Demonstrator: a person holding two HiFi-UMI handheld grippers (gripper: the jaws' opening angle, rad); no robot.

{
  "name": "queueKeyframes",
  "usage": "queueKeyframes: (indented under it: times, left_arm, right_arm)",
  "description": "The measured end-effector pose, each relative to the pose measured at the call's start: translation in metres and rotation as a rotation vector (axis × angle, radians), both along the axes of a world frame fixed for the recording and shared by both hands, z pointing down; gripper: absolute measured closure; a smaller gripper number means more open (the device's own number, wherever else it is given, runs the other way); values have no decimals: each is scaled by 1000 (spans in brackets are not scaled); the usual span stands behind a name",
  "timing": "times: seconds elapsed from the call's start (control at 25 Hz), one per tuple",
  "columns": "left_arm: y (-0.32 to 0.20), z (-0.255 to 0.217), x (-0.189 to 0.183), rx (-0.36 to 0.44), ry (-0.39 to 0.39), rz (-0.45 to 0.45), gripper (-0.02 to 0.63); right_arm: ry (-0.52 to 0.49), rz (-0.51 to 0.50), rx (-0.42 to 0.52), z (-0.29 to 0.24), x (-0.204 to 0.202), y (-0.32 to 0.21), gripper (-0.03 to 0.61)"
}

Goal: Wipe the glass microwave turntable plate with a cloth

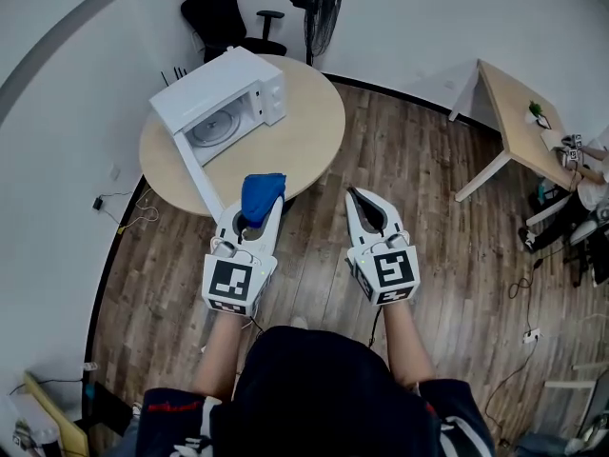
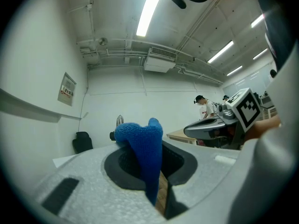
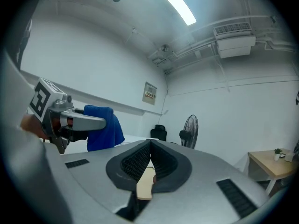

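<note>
The glass turntable plate [image 1: 215, 128] lies inside a white microwave [image 1: 228, 82] whose door [image 1: 196, 173] stands open, on a round wooden table [image 1: 300, 136]. Both grippers are held level over the wood floor, short of the table's near edge. My left gripper [image 1: 259, 208] is shut on a blue cloth [image 1: 262, 194], which bunches up above its jaws; in the left gripper view the blue cloth [image 2: 142, 146] hangs down between the pads. My right gripper [image 1: 365, 206] is beside it, apart, shut with nothing in it. In the right gripper view the pads [image 3: 140, 160] meet, and the cloth [image 3: 102, 127] shows at the left.
A black office chair [image 1: 224, 12] and a standing fan [image 1: 324, 3] are behind the round table. A second wooden table [image 1: 519, 122] stands at the right with a seated person [image 1: 585, 184] beside it. Cables [image 1: 128, 212] lie along the left wall.
</note>
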State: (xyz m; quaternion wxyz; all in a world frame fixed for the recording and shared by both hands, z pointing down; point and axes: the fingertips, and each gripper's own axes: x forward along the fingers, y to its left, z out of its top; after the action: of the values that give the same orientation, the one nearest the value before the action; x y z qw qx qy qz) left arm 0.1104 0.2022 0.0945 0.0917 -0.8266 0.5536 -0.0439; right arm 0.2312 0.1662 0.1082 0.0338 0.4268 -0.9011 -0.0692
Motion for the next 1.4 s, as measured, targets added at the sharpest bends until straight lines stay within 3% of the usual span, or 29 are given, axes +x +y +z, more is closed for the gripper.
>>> queueKeyframes:
  times: [0.28, 0.72, 1.4]
  left_arm:
    - [-42, 17, -46, -26, -15, -46, 560]
    - [-82, 36, -86, -62, -5, -145, 560]
    - [-214, 40, -111, -102, 6, -379, 560]
  right_arm:
    - [33, -37, -18, 13, -48, -44, 569]
    - [87, -166, -36, 29, -104, -96, 569]
    - [117, -453, -37, 26, -167, -253, 569]
